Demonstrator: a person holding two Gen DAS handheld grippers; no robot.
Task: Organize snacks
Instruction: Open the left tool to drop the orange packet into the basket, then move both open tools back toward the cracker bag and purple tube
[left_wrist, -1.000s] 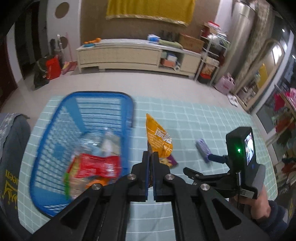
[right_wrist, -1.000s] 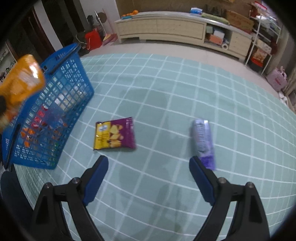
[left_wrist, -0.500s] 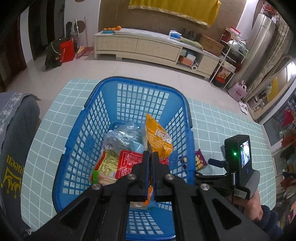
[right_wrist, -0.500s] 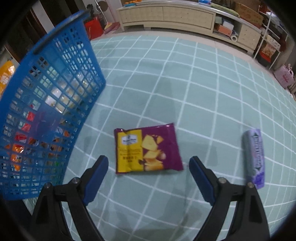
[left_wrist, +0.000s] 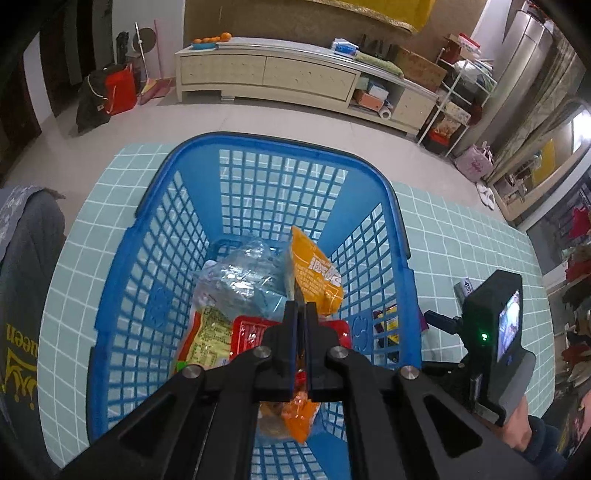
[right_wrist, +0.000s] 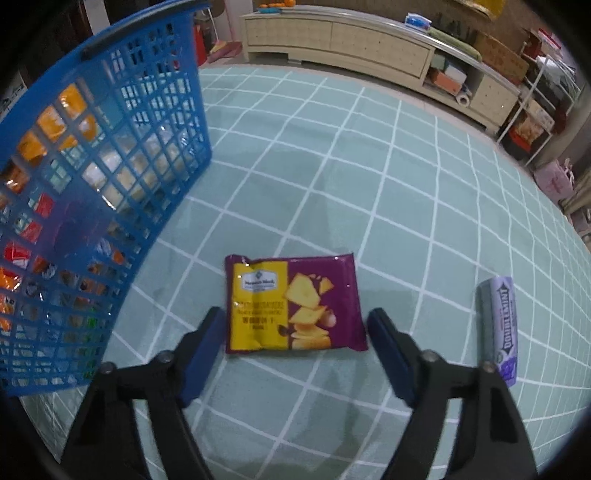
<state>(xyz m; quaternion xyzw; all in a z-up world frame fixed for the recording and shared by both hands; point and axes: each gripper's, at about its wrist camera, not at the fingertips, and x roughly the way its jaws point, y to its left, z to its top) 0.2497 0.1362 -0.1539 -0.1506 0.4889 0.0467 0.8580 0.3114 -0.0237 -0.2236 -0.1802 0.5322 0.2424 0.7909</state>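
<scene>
**Orange packet held over the basket, cracker packet framed on the cloth**

While the left gripper (left_wrist: 301, 314) hangs above a blue plastic basket (left_wrist: 155, 236), its two black fingers are pressed nearly together on an orange snack packet (left_wrist: 314, 277). The packet stands on edge between the pads, its upper part rising past the fingertips and its lower end showing beneath them. It is inside the outline of the basket's rim, above the snacks already lying there: a clear crinkled bag (left_wrist: 240, 277), a red packet (left_wrist: 251, 332) and a yellow and green packet (left_wrist: 207, 336).

The basket sits on a pale green tablecloth with a white grid (right_wrist: 369, 147). Just outside the basket's right wall, seen from the right wrist camera, a purple and yellow cracker packet (right_wrist: 293, 302) lies flat on the cloth.

The right gripper (right_wrist: 295, 332) points steeply down at this packet. Its blue-padded fingers (right_wrist: 203, 347) stand on either side of the packet's near end, and the jaws have just been closing in on it. A narrow gap still shows on each side, so the pads do not press on it.

To the right, well apart from the crackers, a purple pack of gum (right_wrist: 498, 325) lies on the cloth.

In the left wrist view, a hand (left_wrist: 517, 424) holds the right gripper's handle.
</scene>
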